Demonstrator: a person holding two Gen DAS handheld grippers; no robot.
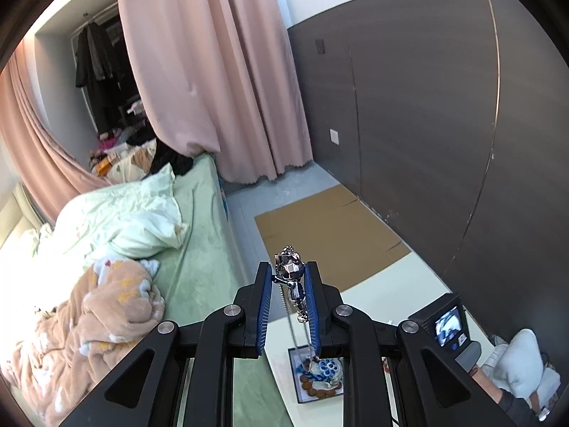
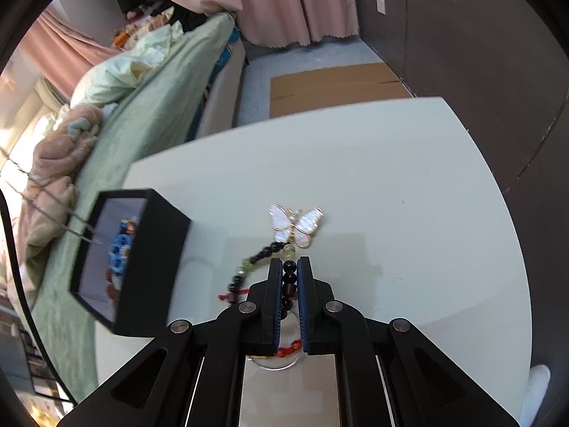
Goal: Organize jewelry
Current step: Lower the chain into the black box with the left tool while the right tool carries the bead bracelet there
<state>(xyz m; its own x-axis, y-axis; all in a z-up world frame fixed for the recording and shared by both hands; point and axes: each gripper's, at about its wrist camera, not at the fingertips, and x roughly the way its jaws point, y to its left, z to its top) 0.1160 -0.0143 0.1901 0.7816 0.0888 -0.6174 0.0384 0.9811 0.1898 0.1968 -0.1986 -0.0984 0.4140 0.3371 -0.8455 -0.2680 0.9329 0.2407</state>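
right gripper (image 2: 288, 267): jaws pinched on the bead bracelet (image 2: 263, 259); dark beads sit between the blue pads, the rest of the strand curves off to the left on the table (image 2: 391, 185), red cord end trailing.
butterfly piece (image 2: 297, 224): white shell wings with gold rim, flat on the table just past the right fingertips, touching or right next to the green beads of the bracelet.
black box (image 2: 156, 263): open, left of the right gripper at the table's edge; blue flower-shaped beads and brown beads inside.
left gripper (image 1: 288, 277): jaws narrow, clamped on a silver pendant (image 1: 290, 268) held up in the air; its chain (image 1: 290, 323) hangs down between the fingers toward the box below.
box from left wrist view: directly under the left gripper, blue and brown beads visible in it.
bed (image 2: 149, 106): green sheet, beside the table; pale duvet and peach blanket (image 1: 106, 302) on it.
cardboard (image 2: 334, 85): flat on the floor past the table.
curtain (image 1: 199, 71): pink, far end of the room.
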